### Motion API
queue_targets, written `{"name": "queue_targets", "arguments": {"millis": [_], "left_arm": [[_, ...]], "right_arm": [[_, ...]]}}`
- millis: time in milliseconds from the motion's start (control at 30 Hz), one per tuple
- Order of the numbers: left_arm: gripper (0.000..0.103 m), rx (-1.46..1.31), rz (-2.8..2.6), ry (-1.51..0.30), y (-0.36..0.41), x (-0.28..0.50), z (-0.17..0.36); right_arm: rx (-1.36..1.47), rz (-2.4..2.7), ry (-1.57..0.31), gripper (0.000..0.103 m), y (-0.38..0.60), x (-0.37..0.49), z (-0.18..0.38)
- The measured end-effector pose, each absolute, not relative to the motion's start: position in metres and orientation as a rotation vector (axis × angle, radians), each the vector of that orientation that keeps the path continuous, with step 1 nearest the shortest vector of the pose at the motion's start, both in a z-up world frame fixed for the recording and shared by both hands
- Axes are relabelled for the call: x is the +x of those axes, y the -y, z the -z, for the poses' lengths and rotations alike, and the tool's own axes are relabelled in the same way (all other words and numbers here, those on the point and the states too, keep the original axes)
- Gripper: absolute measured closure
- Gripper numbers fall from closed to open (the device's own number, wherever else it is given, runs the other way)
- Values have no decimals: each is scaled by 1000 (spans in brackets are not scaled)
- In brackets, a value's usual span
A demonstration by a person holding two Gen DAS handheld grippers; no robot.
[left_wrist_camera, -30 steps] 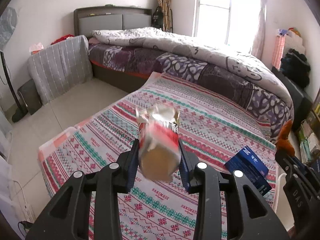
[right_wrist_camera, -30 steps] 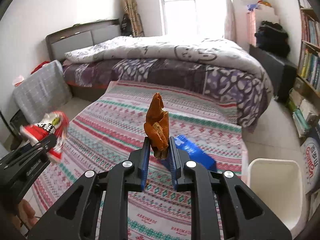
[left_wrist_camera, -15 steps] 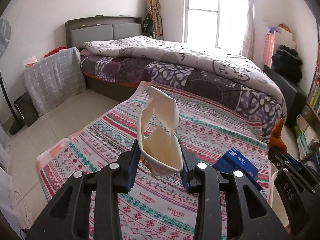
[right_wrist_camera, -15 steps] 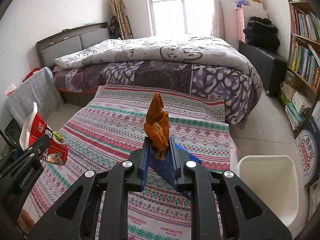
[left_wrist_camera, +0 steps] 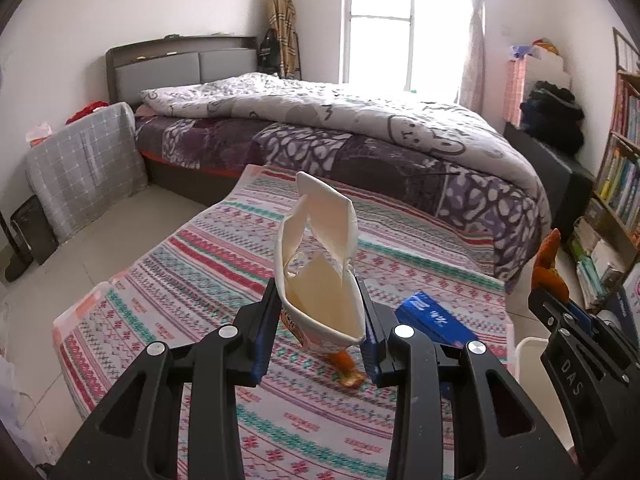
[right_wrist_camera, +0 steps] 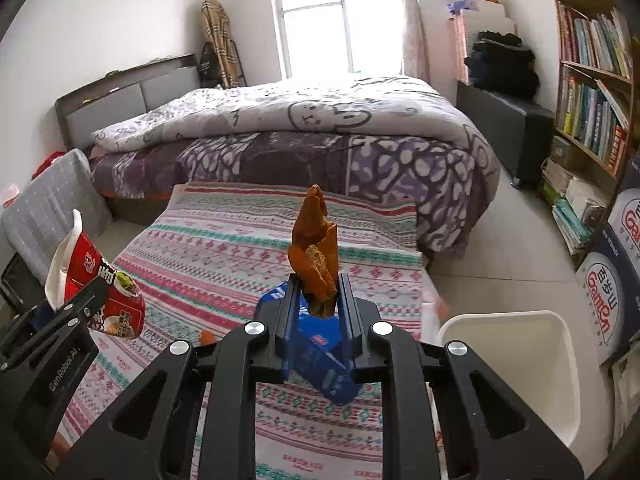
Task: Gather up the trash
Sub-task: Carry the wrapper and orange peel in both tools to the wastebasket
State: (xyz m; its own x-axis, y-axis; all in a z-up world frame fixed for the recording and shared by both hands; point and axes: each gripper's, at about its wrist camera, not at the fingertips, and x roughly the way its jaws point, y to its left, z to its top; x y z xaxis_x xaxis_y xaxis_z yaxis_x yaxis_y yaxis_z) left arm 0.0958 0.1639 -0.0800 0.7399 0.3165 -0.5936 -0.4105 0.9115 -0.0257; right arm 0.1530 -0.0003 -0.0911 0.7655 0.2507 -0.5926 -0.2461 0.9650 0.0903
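Left view first: left gripper is clamping the noodle cup at centre frame, its long axis upright, mouth toward the camera. A box and scrap are waiting on the cloth.

Right view: right gripper is pinching an upright peel; bin is sitting lower right, so nothing is binned yet.

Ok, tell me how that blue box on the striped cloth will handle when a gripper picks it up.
The blue box looks like thin cardboard with crisp edges, so probably stiff yet crushable under a hard squeeze. It lies flat on the striped cloth, unlikely to roll. Its glossy print suggests the pads may slip a little. Likely light for its size.
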Motion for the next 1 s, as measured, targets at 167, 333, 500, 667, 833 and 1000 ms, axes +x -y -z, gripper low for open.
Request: {"name": "queue_targets", "arguments": {"millis": [167,333,500,667,833,1000], "left_arm": [[66,-161,-366,-620,-149,101,78],[66,-152,-334,-619,-133,106,77],[66,-146,-303,-626,-117,112,77],[66,-135,-263,-634,-95,119,79],[66,-110,-217,-639,-69,124,82],[67,-100,-176,-648,-46,130,84]], "right_arm": [[22,-237,-637,85,20,156,88],[35,-207,-633,85,38,159,86],[41,-181,-632,85,54,161,85],[41,-147,-633,85,74,162,84],[53,-95,-649,85,103,165,86],[71,-40,-677,85,131,170,91]]}}
